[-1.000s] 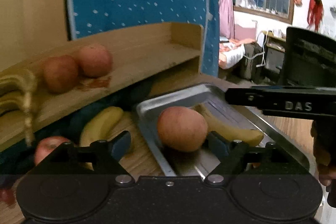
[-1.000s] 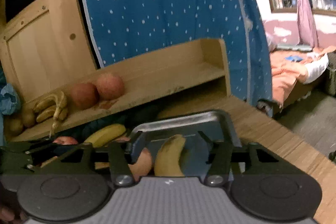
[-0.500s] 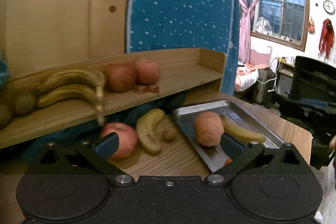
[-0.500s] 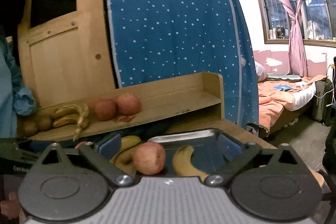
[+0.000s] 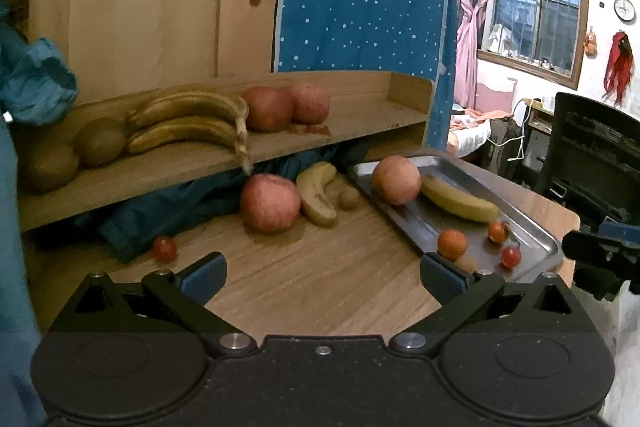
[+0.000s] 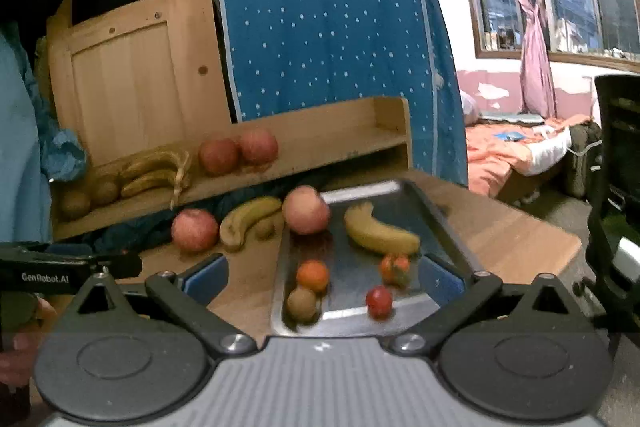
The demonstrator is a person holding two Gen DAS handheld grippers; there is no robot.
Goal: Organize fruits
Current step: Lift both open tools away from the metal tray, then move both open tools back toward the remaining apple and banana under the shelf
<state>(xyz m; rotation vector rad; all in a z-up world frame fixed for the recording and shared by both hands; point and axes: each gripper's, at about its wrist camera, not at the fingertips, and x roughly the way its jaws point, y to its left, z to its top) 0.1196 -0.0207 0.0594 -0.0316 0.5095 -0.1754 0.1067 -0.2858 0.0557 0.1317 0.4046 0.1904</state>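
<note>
An apple (image 5: 396,180) and banana (image 5: 458,201) lie on the metal tray (image 5: 536,231), ahead and right of the empty, wide-apart left claw (image 5: 322,273). The right claw (image 6: 324,281), also spread and empty, frames the tray's near end. Only the right view shows a kiwi (image 6: 302,303) in the tray's near corner.

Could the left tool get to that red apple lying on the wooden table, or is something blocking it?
Probably yes. The left tool is open and empty, and the red apple sits straight ahead on the wooden table with only bare wood between. The shelf edge above looks clear of it.
</note>
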